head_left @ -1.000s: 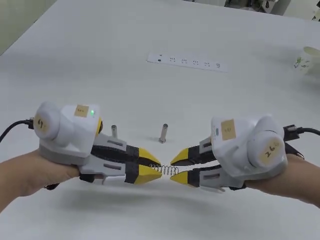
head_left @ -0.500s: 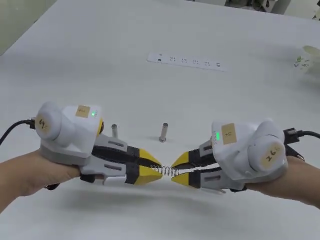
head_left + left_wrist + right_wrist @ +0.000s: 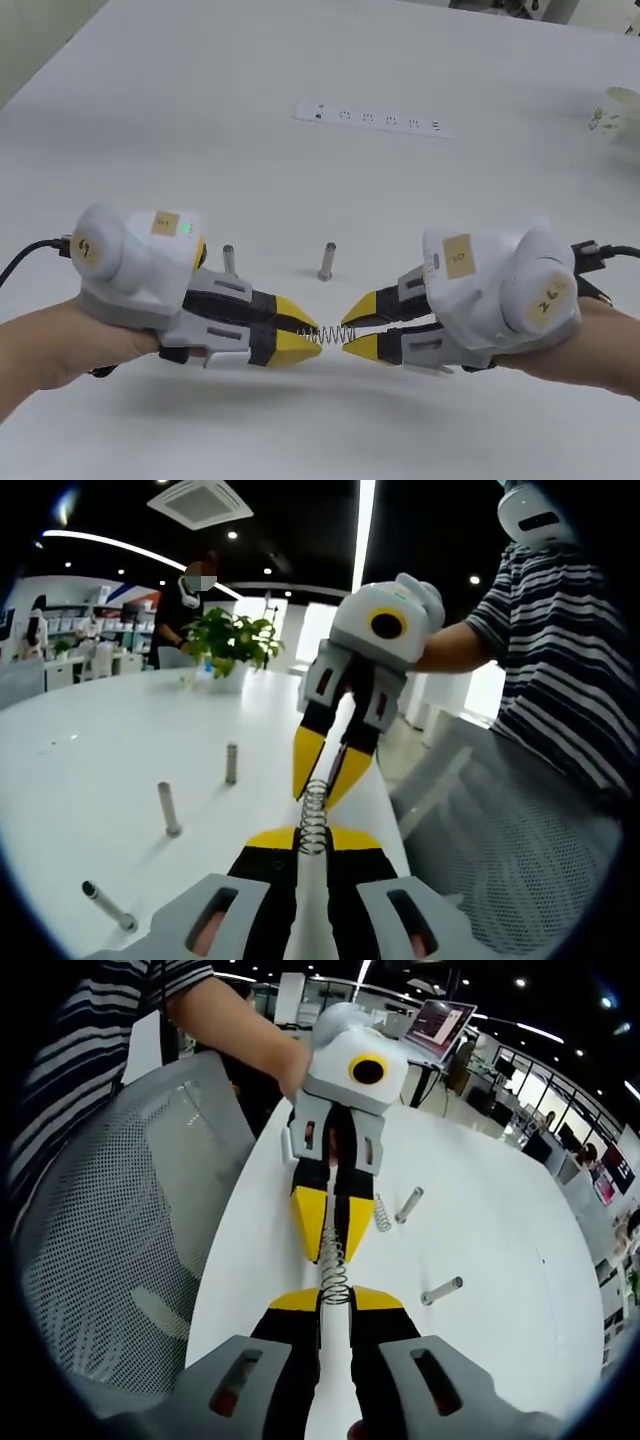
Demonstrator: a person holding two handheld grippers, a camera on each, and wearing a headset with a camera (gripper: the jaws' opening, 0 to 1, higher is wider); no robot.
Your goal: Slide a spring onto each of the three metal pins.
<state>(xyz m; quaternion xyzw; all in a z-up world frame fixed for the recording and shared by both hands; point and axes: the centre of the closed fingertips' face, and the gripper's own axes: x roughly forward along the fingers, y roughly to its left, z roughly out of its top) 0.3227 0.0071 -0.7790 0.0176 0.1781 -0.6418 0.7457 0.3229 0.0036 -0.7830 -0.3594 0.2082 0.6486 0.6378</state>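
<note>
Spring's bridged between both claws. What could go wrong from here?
1. The spring spans the left claw and the right claw, held only at its ends; it may bow and pop free.
2. Swinging toward the upright pin behind them, a bulky claw could knock it over.

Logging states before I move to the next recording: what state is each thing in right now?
spring: held level, on no pin.
left gripper: fingers shut on one end of the spring.
right gripper: fingers open around its other end.
middle pin: upright, bare.
pin by the left gripper: upright, bare.
</note>
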